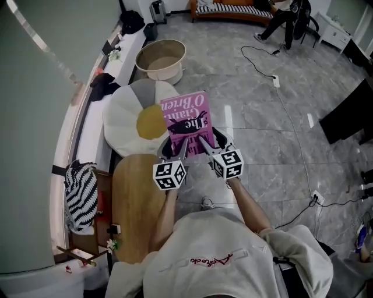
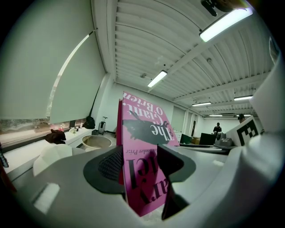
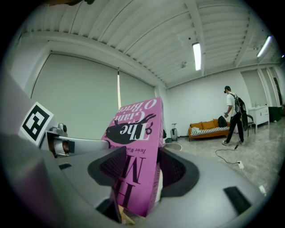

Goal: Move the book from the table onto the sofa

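Book: the pink book (image 1: 187, 119) is off the table, carried in the air with its cover up, just past the far end of the oval wooden table (image 1: 135, 198) and beside a daisy-shaped cushion (image 1: 125, 116).
Left gripper: the left gripper (image 2: 140, 162) has its jaws set wide and clamped on the book's near edge, 1 pad on each cover.
Right gripper: the right gripper (image 3: 138, 167) pinches the same near edge just beside it.
Done: the book is lifted clear of the tabletop.
Left to do: 2 steps, carrying it to the orange sofa (image 1: 233, 13) by the far wall, well apart from here, then setting it down and letting go.
Surface: bare wood at the table's far end; small items at its near left corner, probably clutter, too small to name.
Room: grey marbled floor (image 1: 262, 116) crossed by a cable (image 1: 285, 99), a round tub (image 1: 160, 58) beyond the cushion, and a person (image 1: 288, 20) near the sofa.
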The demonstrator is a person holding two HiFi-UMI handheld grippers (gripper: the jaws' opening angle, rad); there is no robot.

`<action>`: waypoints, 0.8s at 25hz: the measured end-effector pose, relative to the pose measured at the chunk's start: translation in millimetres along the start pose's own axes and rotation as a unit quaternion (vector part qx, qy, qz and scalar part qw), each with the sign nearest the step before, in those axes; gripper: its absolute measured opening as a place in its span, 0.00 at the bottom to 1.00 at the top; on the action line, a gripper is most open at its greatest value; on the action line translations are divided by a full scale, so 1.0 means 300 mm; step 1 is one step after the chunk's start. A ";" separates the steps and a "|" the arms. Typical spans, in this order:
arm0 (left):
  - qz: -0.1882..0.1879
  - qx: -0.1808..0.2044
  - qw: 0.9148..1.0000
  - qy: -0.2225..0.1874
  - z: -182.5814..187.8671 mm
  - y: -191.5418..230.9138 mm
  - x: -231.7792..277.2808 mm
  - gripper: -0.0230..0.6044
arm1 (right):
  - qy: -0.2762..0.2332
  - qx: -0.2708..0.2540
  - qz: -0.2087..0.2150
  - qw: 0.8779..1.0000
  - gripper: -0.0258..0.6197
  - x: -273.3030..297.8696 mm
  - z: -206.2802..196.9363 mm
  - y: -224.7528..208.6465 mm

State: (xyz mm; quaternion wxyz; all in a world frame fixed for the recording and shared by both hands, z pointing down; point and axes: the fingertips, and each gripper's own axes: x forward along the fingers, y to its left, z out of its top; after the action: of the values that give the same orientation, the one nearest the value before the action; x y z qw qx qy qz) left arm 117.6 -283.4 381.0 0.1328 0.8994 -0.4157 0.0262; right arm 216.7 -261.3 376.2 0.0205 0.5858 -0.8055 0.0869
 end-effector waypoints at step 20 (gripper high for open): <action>0.019 -0.025 0.999 0.014 -0.035 0.237 0.240 0.43 | 0.037 0.003 0.014 0.999 0.42 0.329 -0.064 -0.093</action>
State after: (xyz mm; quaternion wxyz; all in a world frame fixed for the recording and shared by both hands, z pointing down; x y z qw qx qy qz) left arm 111.7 -378.1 417.9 0.1608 0.8871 -0.4314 0.0314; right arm 211.0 -359.3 411.7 0.0478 0.5708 -0.8122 0.1111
